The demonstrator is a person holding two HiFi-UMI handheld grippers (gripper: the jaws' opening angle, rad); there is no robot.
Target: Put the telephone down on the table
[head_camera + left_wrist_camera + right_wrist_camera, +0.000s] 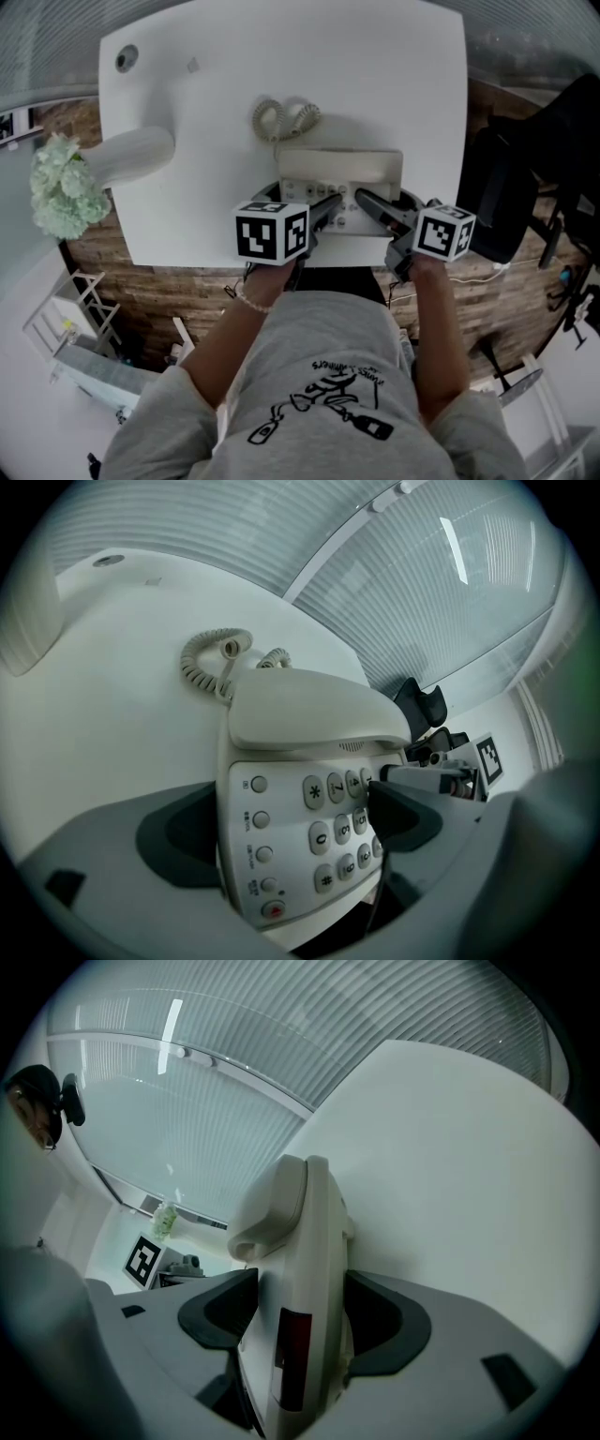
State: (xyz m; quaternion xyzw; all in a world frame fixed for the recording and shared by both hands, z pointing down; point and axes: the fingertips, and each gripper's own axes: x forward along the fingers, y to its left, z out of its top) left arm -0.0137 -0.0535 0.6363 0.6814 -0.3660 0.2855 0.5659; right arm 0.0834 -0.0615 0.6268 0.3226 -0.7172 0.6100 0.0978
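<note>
The person is holding the cream desk telephone (339, 173) with both grippers over the near edge of the white desk (281, 56); whether its base is touching the desktop cannot be told. The left gripper (323, 211) is clamping the phone across its width, its jaws pressing in from either side of the keypad, as the left gripper view shows. The right gripper (375, 208) is gripping the other end edge-on (one jaw against the upper face, one against the underside), the jaws parted only by the body's thickness. The handset (309, 710) is sitting in its cradle. The coiled cord (281, 117) is lying on the desk just behind the phone. At the desk's left edge a white vase (131, 155) is lying tilted, its pale flowers (61, 187) hanging past the rim.
</note>
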